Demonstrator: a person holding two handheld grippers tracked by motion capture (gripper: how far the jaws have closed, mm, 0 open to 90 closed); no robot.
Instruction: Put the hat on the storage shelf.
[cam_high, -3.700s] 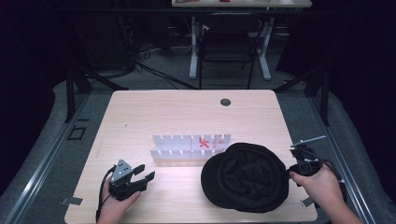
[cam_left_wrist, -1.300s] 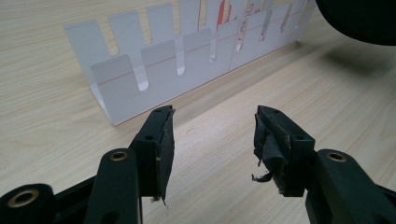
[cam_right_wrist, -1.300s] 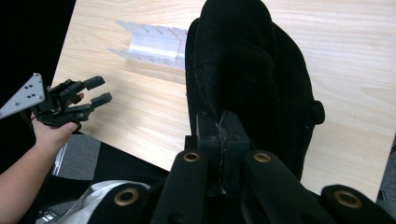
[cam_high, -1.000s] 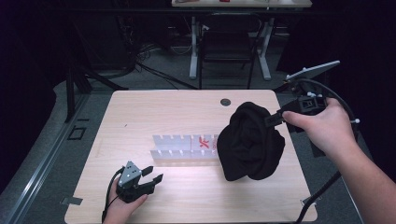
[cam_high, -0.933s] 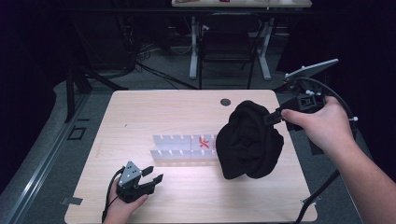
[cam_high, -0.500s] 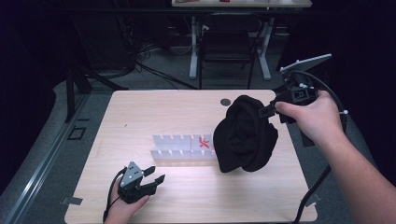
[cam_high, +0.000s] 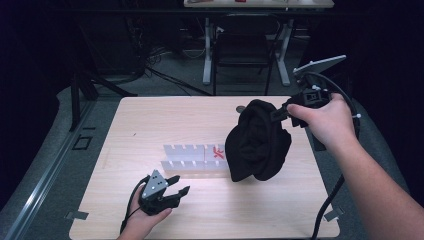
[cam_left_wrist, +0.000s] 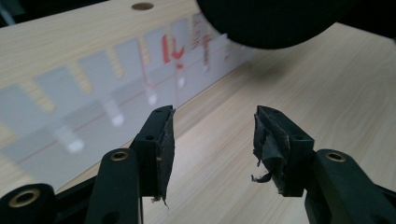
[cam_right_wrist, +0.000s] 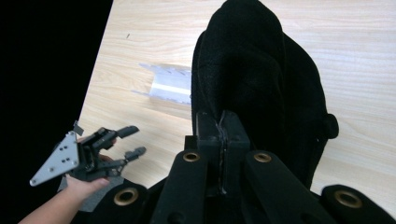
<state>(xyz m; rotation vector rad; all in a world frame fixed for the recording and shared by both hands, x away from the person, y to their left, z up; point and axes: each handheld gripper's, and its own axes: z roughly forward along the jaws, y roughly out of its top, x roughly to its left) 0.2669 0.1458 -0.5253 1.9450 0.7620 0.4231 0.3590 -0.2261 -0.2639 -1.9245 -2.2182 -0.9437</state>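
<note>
A black knitted hat (cam_high: 257, 142) hangs in the air over the right half of the table, its lower edge just in front of a clear slotted rack (cam_high: 192, 159) with red marks. My right gripper (cam_high: 276, 115) is shut on the hat's upper edge; in the right gripper view the jaws pinch the black fabric (cam_right_wrist: 261, 93) at my right gripper (cam_right_wrist: 222, 122). My left gripper (cam_high: 178, 185) rests low near the table's front left, open and empty. In the left gripper view my left gripper (cam_left_wrist: 212, 135) points at the rack (cam_left_wrist: 93, 88), the hat (cam_left_wrist: 275, 21) hanging above.
The wooden table (cam_high: 150, 125) has a small dark round hole (cam_high: 240, 108) near its far edge. Dark floor, cables and a chair lie beyond the table. A cable trails from the right gripper past the table's right edge.
My right gripper has carried the hanging hat leftward and a little toward the rack. The left gripper has shifted slightly right and up near the front edge.
</note>
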